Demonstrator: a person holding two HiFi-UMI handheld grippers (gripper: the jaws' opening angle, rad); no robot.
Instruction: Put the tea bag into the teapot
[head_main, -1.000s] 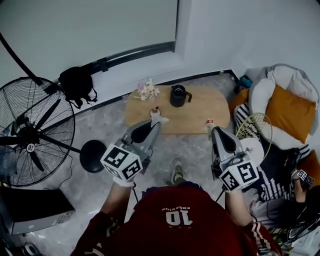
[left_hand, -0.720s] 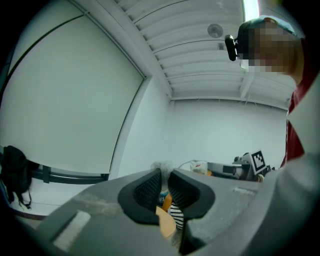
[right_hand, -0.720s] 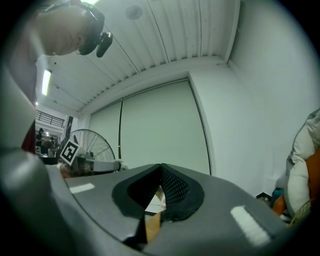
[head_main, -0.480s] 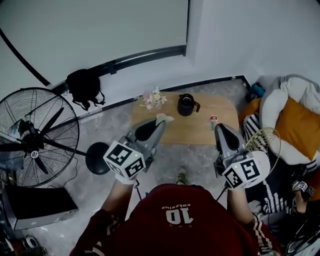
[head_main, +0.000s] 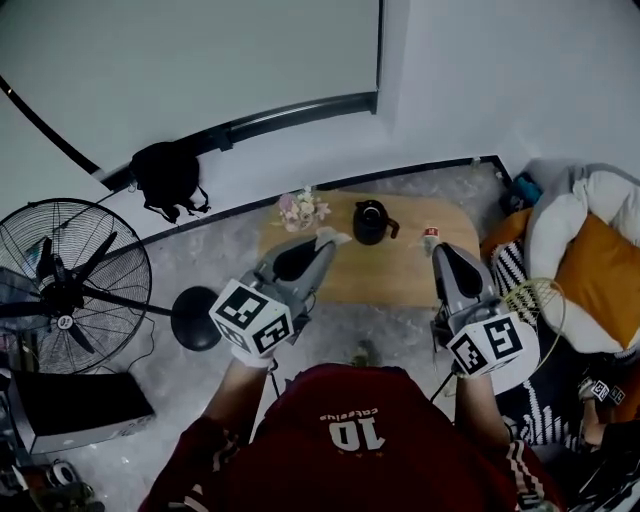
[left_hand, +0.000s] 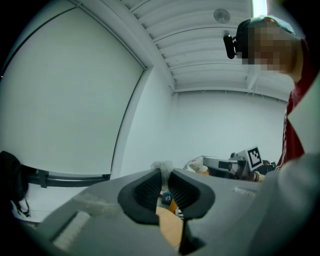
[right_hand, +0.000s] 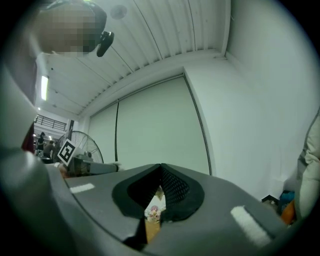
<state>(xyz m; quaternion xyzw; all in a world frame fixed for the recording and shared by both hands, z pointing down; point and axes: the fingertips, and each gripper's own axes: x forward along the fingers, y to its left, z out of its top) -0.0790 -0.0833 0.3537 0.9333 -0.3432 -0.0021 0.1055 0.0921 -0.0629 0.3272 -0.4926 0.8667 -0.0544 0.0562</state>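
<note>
Head view: the left gripper (head_main: 322, 245) pinches a pale crumpled scrap at its very tips. I take it for the tea bag (head_main: 327, 237), and it is still well short of the teapot (head_main: 370, 221) on the counter (head_main: 400, 280). The right gripper (head_main: 437, 250) carries a small red-and-white piece (head_main: 430, 233). With both loaded, neither can steady the pot, so a nudge might tip it.

Left gripper view: the left gripper (left_hand: 163, 175) has its jaws closed to a narrow gap, and the tea bag (left_hand: 161, 165) is caught only at the tips — it could slip free.

Right gripper view: the right gripper (right_hand: 160, 180) has its jaws nearly together on something too small to name — a snag risk at the opening.
</note>
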